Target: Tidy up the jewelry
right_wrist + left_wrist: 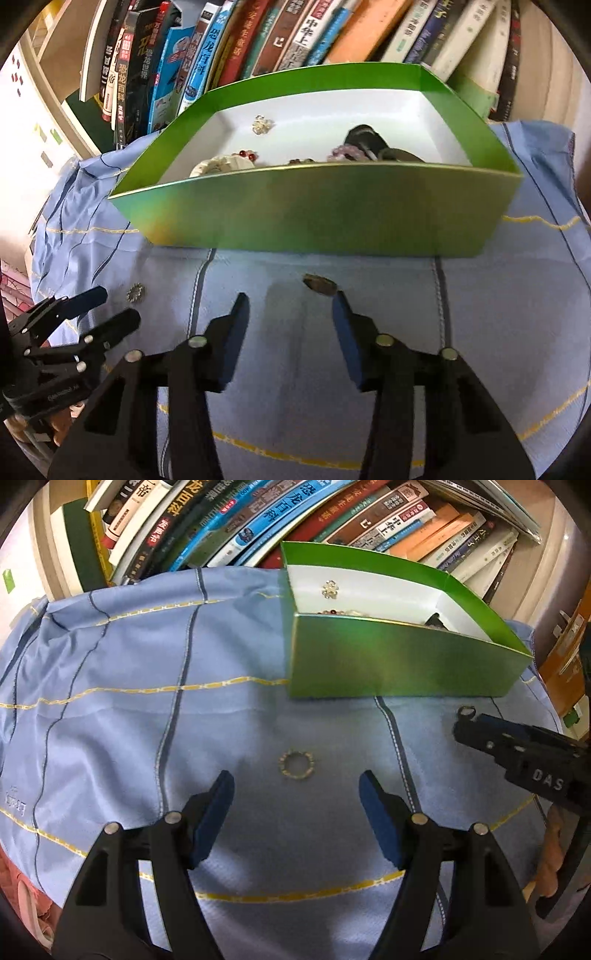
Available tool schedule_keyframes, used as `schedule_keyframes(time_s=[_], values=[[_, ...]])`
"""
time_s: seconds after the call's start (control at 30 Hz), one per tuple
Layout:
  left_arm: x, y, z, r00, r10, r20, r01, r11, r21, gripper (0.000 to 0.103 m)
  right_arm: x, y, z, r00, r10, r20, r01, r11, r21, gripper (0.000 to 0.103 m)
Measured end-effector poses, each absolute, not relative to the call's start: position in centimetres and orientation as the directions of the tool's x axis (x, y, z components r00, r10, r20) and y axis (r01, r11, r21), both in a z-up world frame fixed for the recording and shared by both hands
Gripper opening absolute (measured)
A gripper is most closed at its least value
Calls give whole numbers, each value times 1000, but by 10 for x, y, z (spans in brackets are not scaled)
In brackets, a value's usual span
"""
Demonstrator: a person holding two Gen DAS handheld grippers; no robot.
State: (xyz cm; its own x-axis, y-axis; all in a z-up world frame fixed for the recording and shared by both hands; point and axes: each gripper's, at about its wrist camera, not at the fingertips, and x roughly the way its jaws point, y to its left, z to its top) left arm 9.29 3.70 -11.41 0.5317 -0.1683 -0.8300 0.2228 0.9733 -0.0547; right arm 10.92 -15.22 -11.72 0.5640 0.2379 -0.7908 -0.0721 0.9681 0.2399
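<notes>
the small beaded ring (296,763) lies flat on the blue checked cloth (129,701), just ahead of the left gripper (297,781), whose fingers stand wide with nothing between them. it looks light, hard and thin, likely to skid or sink into the soft fabric, so i would pinch it across its outer rim, fingertips pressed down into the cloth on both sides.

a second, darker ring (319,284) lies near the foot of the green box (332,210), just off the tip of one finger of the right gripper (290,299). those fingers stand about half apart and hold nothing. that piece seems equally slight and easy to flick away.

the box's near wall rises high just behind both rings, so anything lifted has to clear its rim. inside already lie a flower brooch (263,124), beads and dark pieces. a row of books (258,44) crowds close behind the box. the two grippers work near each other, and loose folds in the cloth may snag.
</notes>
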Motion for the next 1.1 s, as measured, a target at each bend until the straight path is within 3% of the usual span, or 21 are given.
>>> schedule_keyframes(time_s=[0.33,0.53,0.73,1.07,1.1], values=[[92,37,-114,530,-168,-831,218,974,-59,73,116,-160,-116,589,137,-796,9,984,176,46],[91,36,-114,528,-180,-830,230,971,-64,74,108,-171,-115,584,-26,-812,101,994,41,46],[94,42,-112,534,-172,-828,212,975,-66,75,90,-204,-105,601,-35,-798,158,985,75,46],[97,27,-120,520,-177,-836,229,971,-64,74,103,-159,-111,582,27,-813,19,999,47,46],[98,27,-121,519,-177,-836,227,972,-64,70,106,-156,-114,578,27,-815,18,999,46,46]])
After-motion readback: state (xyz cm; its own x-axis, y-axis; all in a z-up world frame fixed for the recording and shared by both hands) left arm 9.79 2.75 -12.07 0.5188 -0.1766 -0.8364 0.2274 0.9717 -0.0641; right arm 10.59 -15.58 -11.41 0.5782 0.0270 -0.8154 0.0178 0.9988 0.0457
